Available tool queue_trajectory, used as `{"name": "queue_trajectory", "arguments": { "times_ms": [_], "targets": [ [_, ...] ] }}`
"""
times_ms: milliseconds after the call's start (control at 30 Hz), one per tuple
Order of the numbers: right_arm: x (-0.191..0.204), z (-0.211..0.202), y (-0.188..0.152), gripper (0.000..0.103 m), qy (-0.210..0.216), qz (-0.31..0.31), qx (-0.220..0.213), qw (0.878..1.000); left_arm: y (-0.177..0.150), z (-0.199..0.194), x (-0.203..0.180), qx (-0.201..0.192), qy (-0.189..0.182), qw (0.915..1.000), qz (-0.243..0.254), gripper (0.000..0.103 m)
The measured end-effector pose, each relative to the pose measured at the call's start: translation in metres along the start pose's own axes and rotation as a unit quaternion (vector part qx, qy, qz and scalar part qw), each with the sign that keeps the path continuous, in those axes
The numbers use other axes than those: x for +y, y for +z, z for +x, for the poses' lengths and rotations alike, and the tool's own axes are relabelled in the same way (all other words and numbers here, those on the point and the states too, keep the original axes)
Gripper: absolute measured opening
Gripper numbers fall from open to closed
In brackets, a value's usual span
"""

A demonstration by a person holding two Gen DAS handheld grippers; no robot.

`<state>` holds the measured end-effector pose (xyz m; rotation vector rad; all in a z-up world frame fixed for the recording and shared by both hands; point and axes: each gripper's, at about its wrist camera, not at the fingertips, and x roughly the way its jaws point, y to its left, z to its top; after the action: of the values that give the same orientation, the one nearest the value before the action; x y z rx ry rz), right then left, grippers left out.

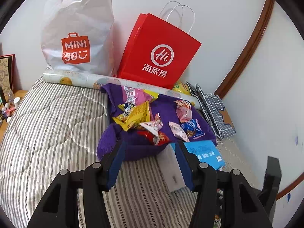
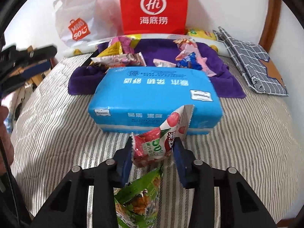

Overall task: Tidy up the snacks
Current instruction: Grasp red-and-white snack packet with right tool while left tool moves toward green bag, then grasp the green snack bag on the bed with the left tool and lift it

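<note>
Several snack packets (image 1: 140, 117) lie on a purple towel (image 1: 133, 148) on the striped bed; they also show in the right wrist view (image 2: 117, 58). My left gripper (image 1: 150, 152) is open and empty, just in front of the towel's near edge. My right gripper (image 2: 153, 148) has a red and white strawberry snack packet (image 2: 157, 144) between its fingers, touching both pads, in front of a blue tissue pack (image 2: 153, 98). A green snack packet (image 2: 138, 197) lies under the right gripper.
A red paper bag (image 1: 157, 51) and a white MINISO plastic bag (image 1: 76, 34) stand against the wall behind a rolled sheet (image 1: 79, 78). A grey checked cloth bag (image 1: 212, 110) lies at the right. The blue tissue pack (image 1: 205, 152) sits beside the towel. A cluttered desk (image 1: 7, 104) is left.
</note>
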<state>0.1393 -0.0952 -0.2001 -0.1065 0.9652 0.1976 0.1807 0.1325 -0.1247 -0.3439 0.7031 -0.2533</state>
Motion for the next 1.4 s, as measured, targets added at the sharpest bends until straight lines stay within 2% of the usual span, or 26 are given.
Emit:
{"name": "queue_trajectory", "arguments": {
  "times_ms": [267, 333, 667, 833, 933, 1000, 1100, 1267, 1367, 1400],
  "targets": [
    [-0.018, -0.022, -0.002, 0.022, 0.019, 0.037, -0.028, 0.999, -0.014, -0.006, -0.012, 0.014, 0.002, 0.9998, 0.017, 0.052],
    [-0.022, -0.027, -0.003, 0.014, 0.027, 0.044, -0.033, 0.998, -0.019, -0.007, -0.016, 0.019, 0.004, 0.9995, 0.025, 0.052],
    [-0.047, -0.056, -0.01, 0.012, 0.041, 0.066, -0.072, 0.994, -0.054, -0.006, -0.038, 0.05, -0.004, 0.9979, 0.039, 0.052],
    [-0.059, -0.075, -0.018, 0.012, 0.039, 0.067, -0.097, 0.992, -0.075, -0.006, -0.059, 0.078, -0.042, 0.9946, 0.054, 0.052],
    [-0.072, -0.082, -0.025, 0.012, 0.039, 0.077, -0.103, 0.991, -0.088, -0.006, -0.08, 0.089, -0.067, 0.9906, 0.08, 0.052],
    [-0.084, -0.086, -0.032, 0.012, 0.029, 0.084, -0.108, 0.99, -0.099, -0.004, -0.097, 0.097, -0.078, 0.987, 0.102, 0.059],
    [-0.1, -0.091, -0.043, 0.012, 0.012, 0.091, -0.112, 0.989, -0.112, 0.003, -0.117, 0.114, -0.089, 0.9818, 0.124, 0.063],
    [-0.127, -0.094, -0.06, 0.012, 0.001, 0.107, -0.111, 0.988, -0.126, 0.02, -0.136, 0.134, -0.075, 0.9782, 0.14, 0.063],
    [-0.135, -0.091, -0.067, 0.012, 0.002, 0.105, -0.105, 0.989, -0.132, 0.032, -0.144, 0.13, -0.049, 0.9774, 0.159, 0.063],
    [-0.138, -0.088, -0.07, 0.012, 0.002, 0.103, -0.103, 0.989, -0.135, 0.036, -0.148, 0.124, -0.03, 0.9767, 0.173, 0.063]
  ]
}}
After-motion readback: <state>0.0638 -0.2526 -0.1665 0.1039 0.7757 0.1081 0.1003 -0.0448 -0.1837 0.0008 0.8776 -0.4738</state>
